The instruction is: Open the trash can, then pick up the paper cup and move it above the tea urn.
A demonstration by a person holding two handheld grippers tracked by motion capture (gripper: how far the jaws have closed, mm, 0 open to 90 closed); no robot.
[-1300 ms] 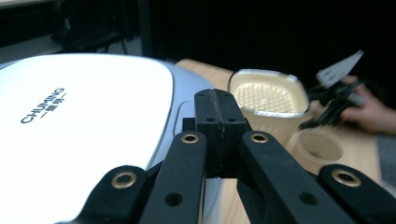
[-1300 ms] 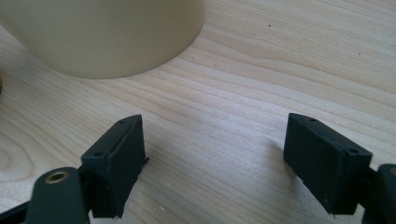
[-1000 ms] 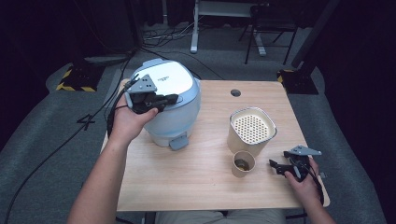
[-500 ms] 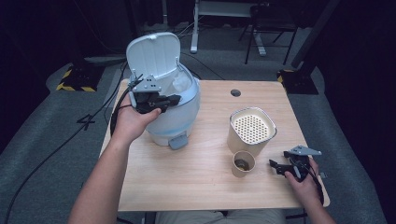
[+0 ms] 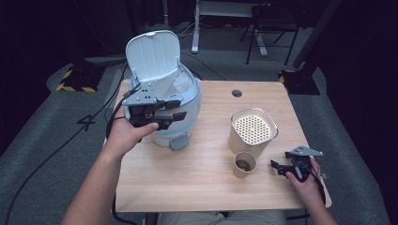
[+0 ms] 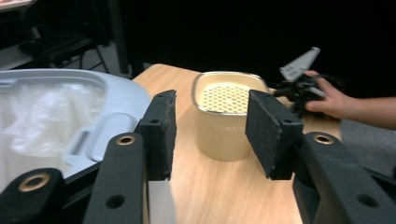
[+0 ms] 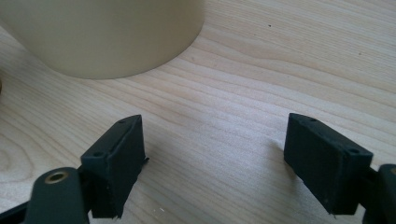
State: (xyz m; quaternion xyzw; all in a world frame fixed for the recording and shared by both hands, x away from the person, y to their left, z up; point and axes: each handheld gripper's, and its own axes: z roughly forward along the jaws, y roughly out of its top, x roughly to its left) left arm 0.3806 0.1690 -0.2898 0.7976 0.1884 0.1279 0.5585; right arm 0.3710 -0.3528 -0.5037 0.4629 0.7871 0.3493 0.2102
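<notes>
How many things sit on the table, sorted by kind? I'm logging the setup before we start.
Rice cooker, lid up: 1
Cream container with perforated top: 1
Small paper cup: 1
Handheld tools, each open and empty: 2, the left tool and the right tool
Total: 5, with 3 standing on the table

The lid of the pale blue cooker swung up: a second earlier it lay shut, half a second earlier it was tilted part-way, and by now it stood upright at the back, baring clear plastic inside the pot. The left gripper, which had rested on the lid's top, dropped lower across the cooker's open front, jaws apart.
</notes>
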